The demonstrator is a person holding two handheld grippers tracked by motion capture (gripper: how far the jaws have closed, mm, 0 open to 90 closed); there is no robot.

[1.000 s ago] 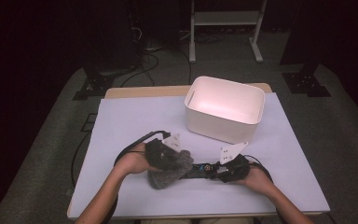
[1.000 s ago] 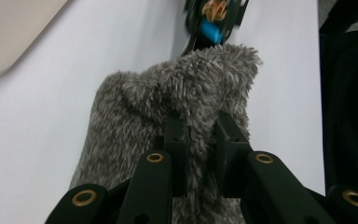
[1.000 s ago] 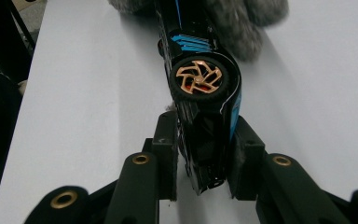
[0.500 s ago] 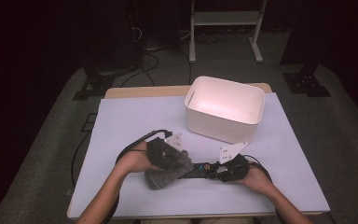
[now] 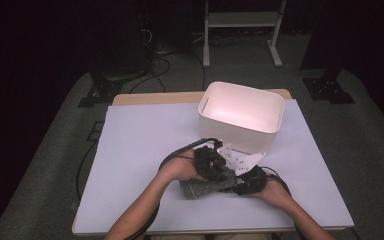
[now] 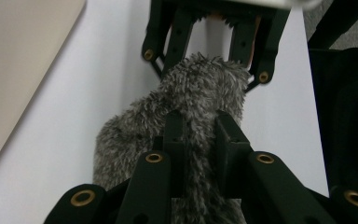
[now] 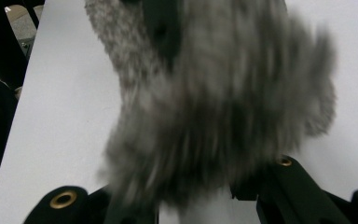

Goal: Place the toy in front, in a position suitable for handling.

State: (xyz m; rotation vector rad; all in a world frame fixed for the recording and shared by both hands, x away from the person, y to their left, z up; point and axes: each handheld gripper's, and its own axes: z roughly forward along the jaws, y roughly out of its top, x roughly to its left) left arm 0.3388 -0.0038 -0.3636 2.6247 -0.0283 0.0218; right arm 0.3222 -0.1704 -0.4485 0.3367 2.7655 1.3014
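Note:
A grey fuzzy sock [image 5: 203, 189] lies bunched on the white table [image 5: 140, 140] near the front edge, between the person's two hands. My left gripper [image 5: 219, 171] is shut on it; in the left gripper view its jaws pinch the sock [image 6: 196, 93] at my left gripper [image 6: 200, 135]. My right gripper [image 5: 241, 186] faces it from the right, close by. In the left gripper view my right gripper [image 6: 213, 56] has its jaws on either side of the sock's far end. The right gripper view is blurred, with the sock [image 7: 214, 93] reaching down between my right gripper [image 7: 191, 200] jaws.
A white plastic bin [image 5: 242, 112] stands at the back right of the table, just beyond the grippers. Cables trail from both grippers over the table. Dark floor with cables and a metal stand's legs [image 5: 240, 30] lies behind the table.
My left hand has moved to the right, toward the right gripper, carrying its end of the sock and bunching it. The right hand has stayed put.

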